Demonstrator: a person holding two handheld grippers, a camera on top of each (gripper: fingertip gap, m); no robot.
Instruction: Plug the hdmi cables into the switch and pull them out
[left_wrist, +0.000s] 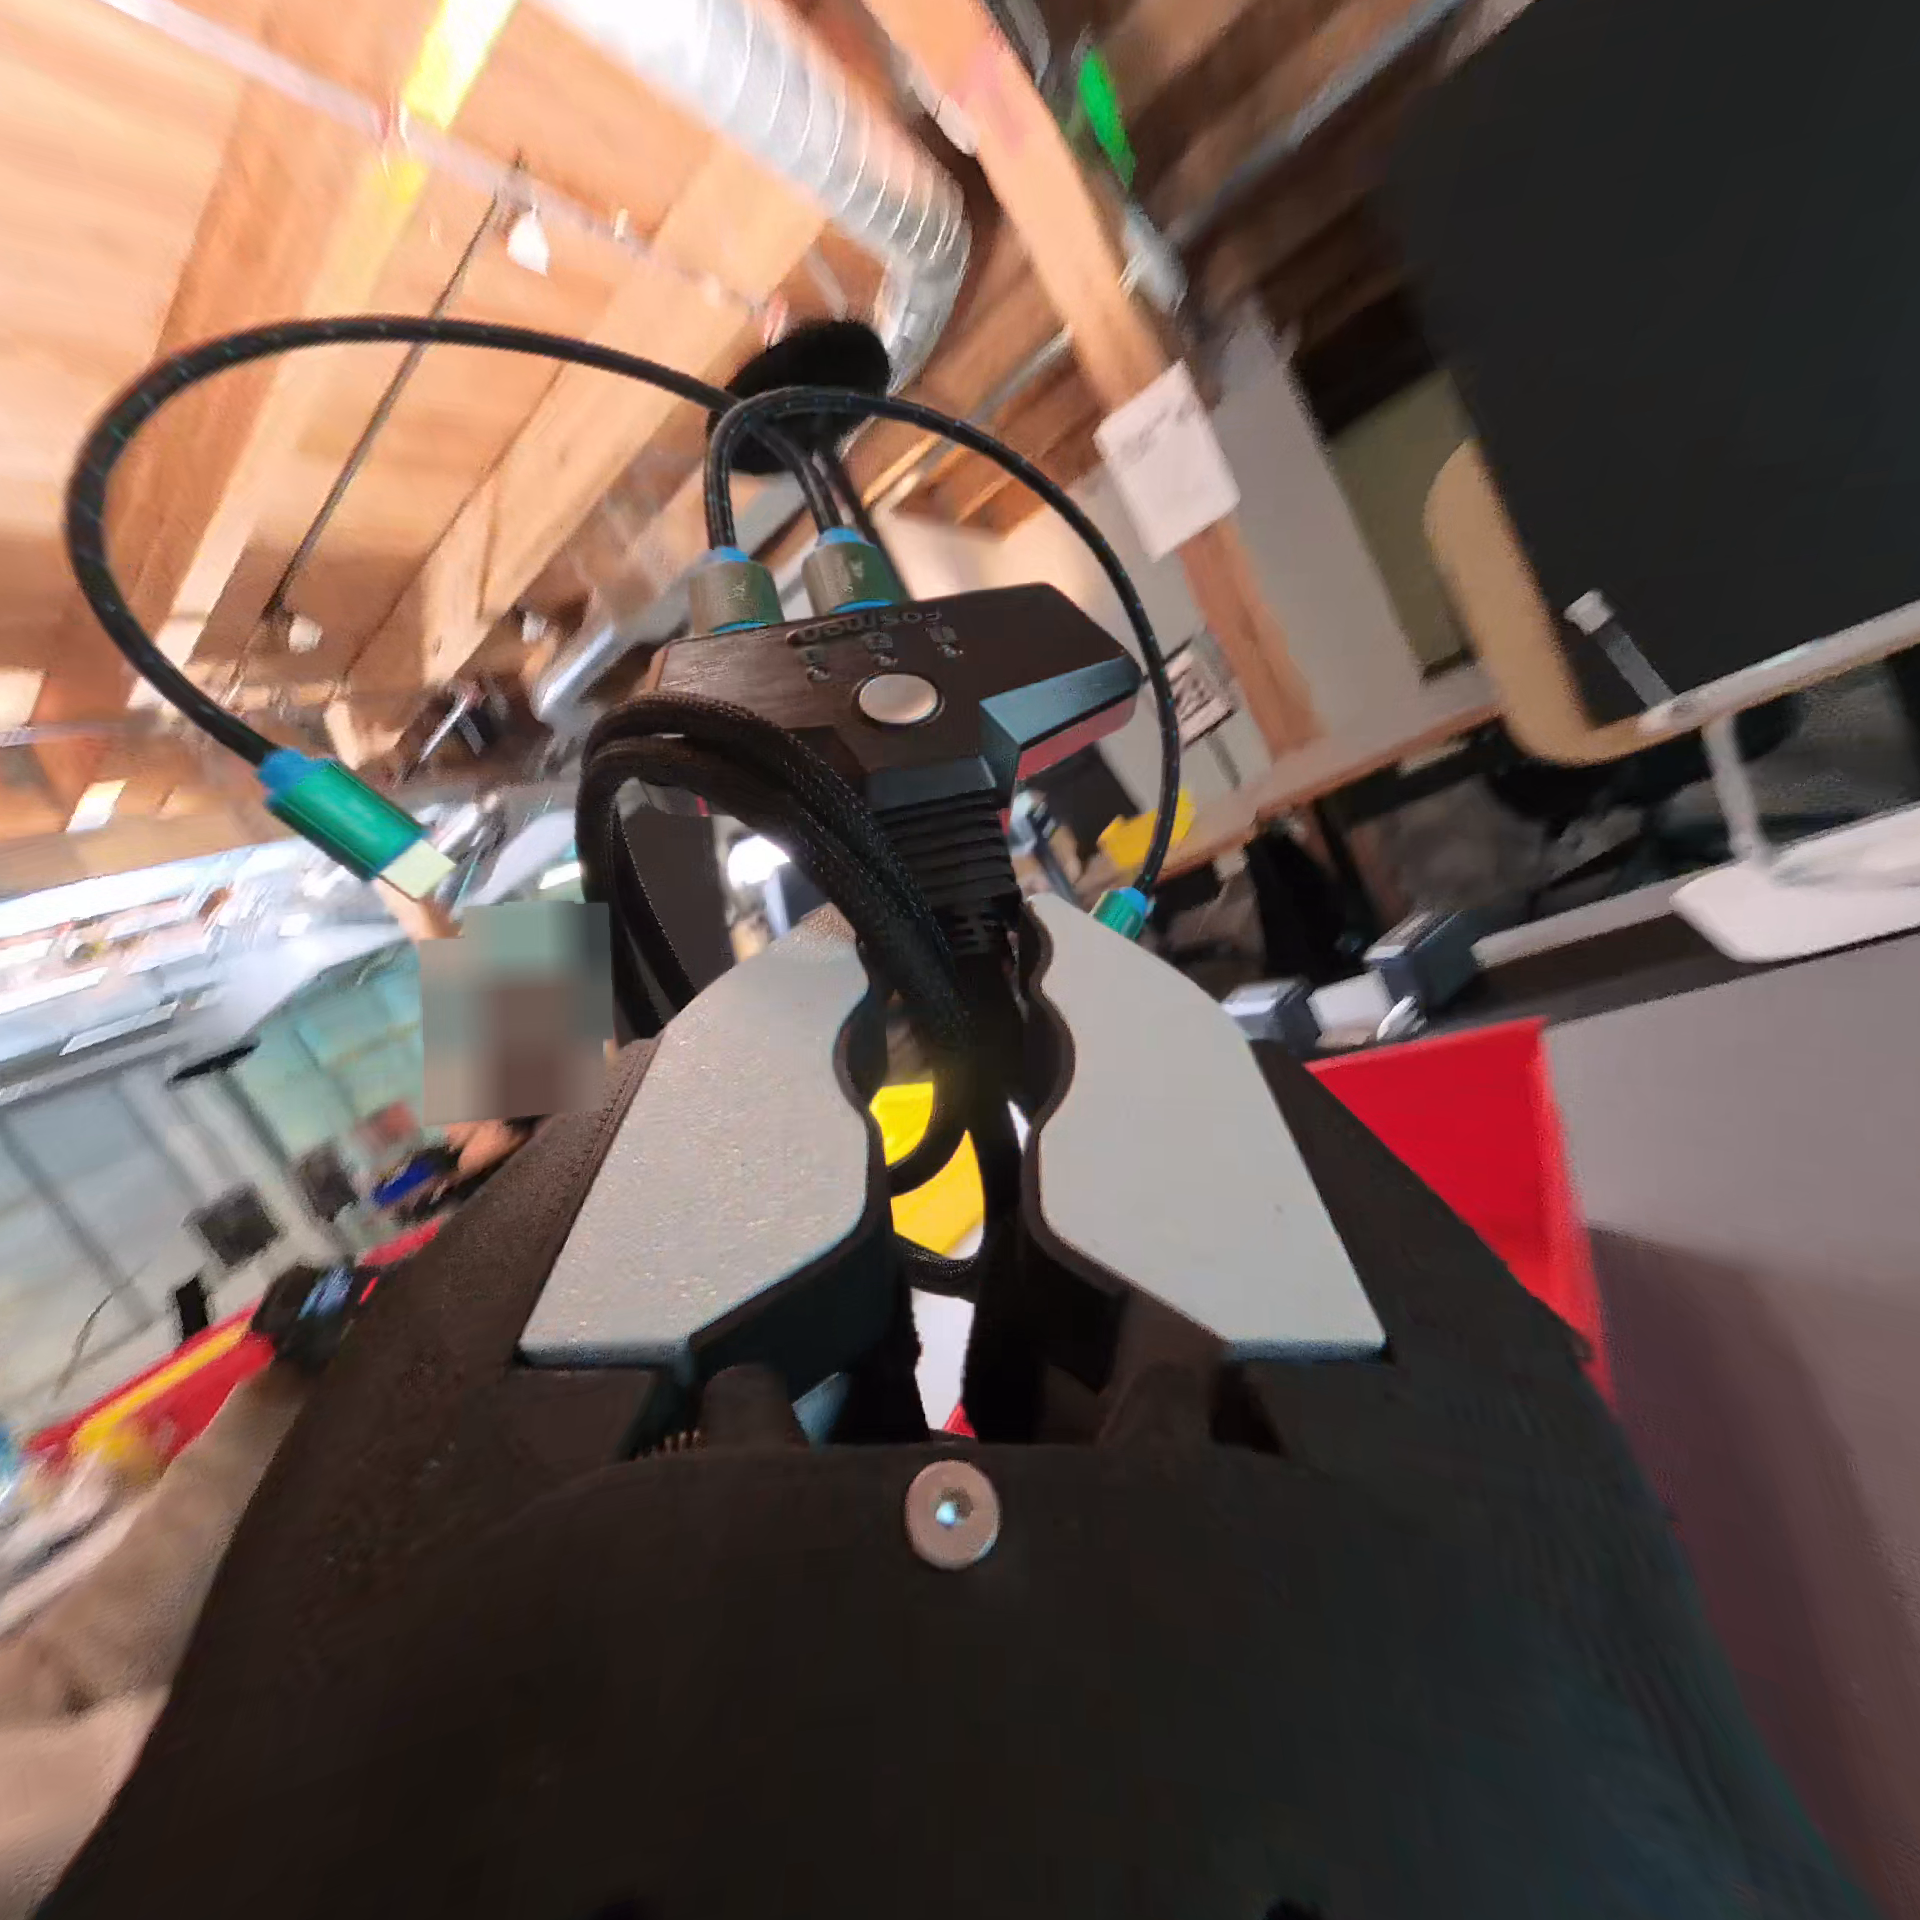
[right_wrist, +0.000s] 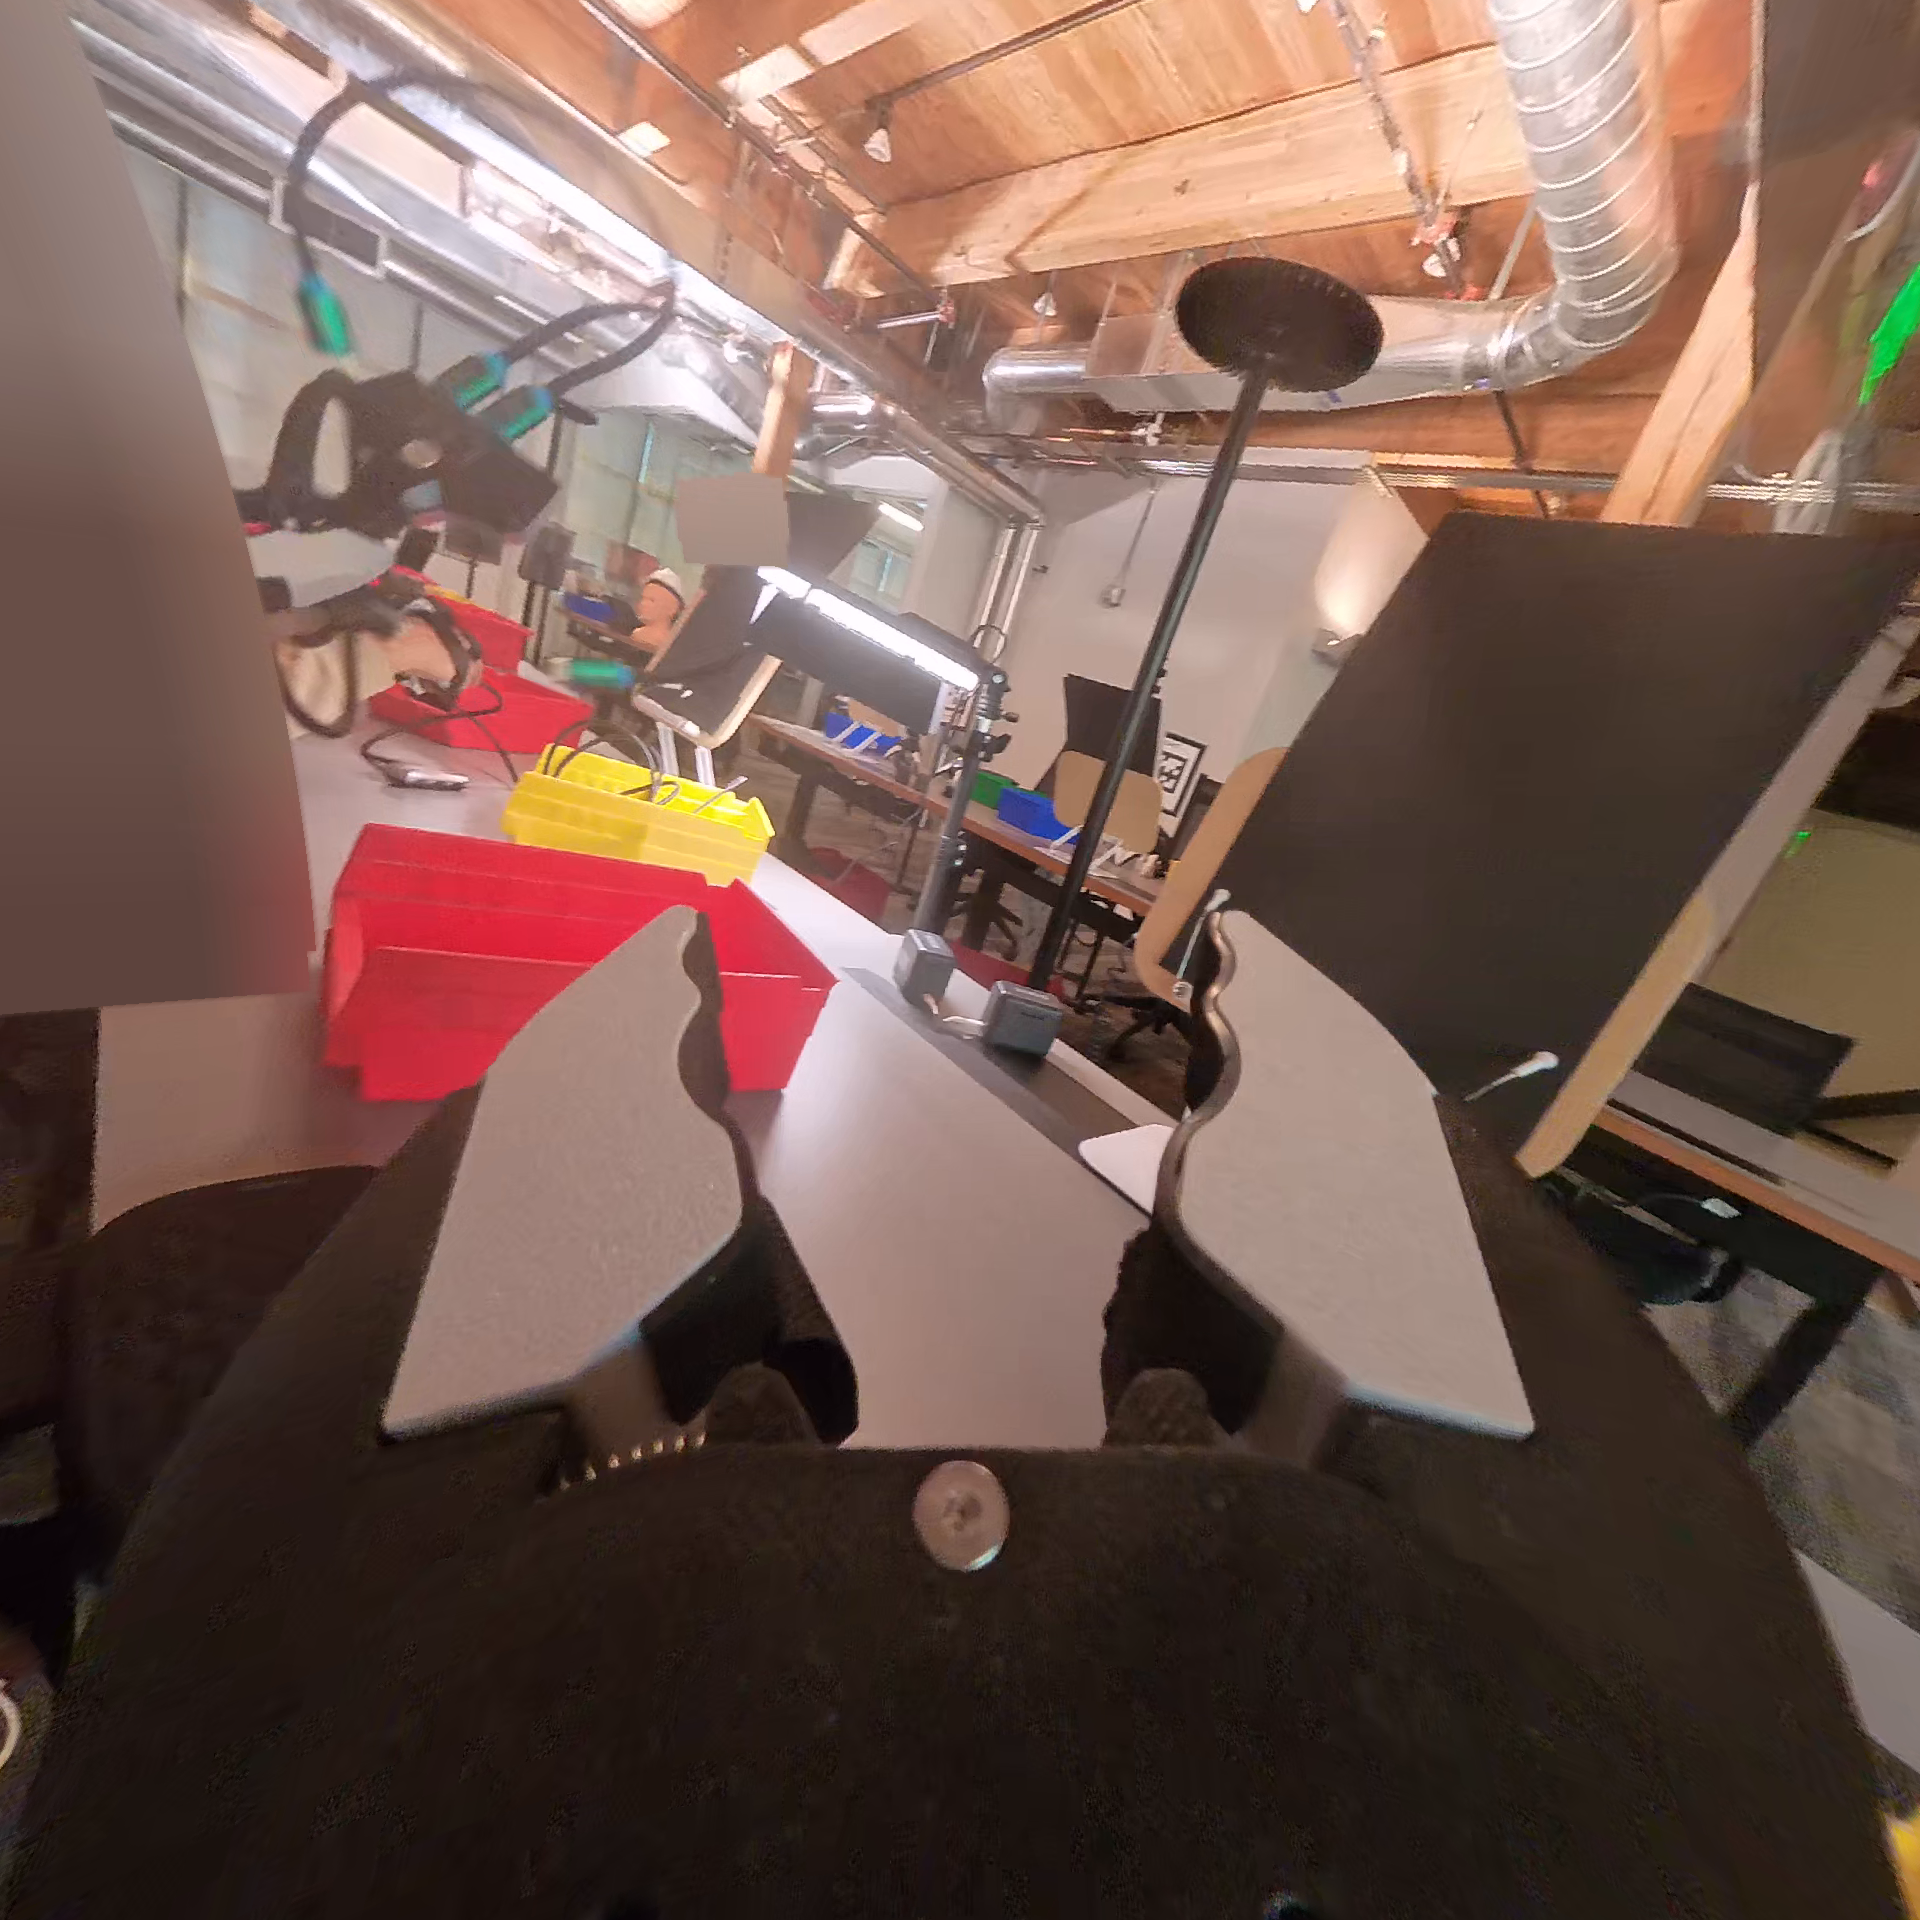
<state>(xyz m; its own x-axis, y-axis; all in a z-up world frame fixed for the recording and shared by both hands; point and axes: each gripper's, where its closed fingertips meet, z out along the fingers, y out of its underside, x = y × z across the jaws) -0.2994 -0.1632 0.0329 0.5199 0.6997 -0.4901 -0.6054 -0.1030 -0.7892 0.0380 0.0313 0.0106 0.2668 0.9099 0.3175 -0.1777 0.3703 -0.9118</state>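
In the left wrist view my left gripper (left_wrist: 940, 920) is shut on the black ribbed tail cable of the HDMI switch (left_wrist: 904, 675) and holds it up in the air. The switch is black with a round silver button. Two green-grey HDMI plugs (left_wrist: 738, 597) (left_wrist: 847, 571) sit in its far ports. Their braided cables loop out, and the free plugs hang at the left (left_wrist: 353, 821) and the right (left_wrist: 1122, 914). My right gripper (right_wrist: 956, 925) is open and empty above the grey table (right_wrist: 935, 1195). The switch (right_wrist: 447, 457) shows far off at its upper left.
Red bins (right_wrist: 561, 977) and a yellow bin (right_wrist: 634, 816) stand on the table to the left. Two small grey cubes (right_wrist: 1023, 1013) sit near the far edge. A black panel (right_wrist: 1558, 831) stands at the right, and a black pole stand (right_wrist: 1143, 707) behind the table.
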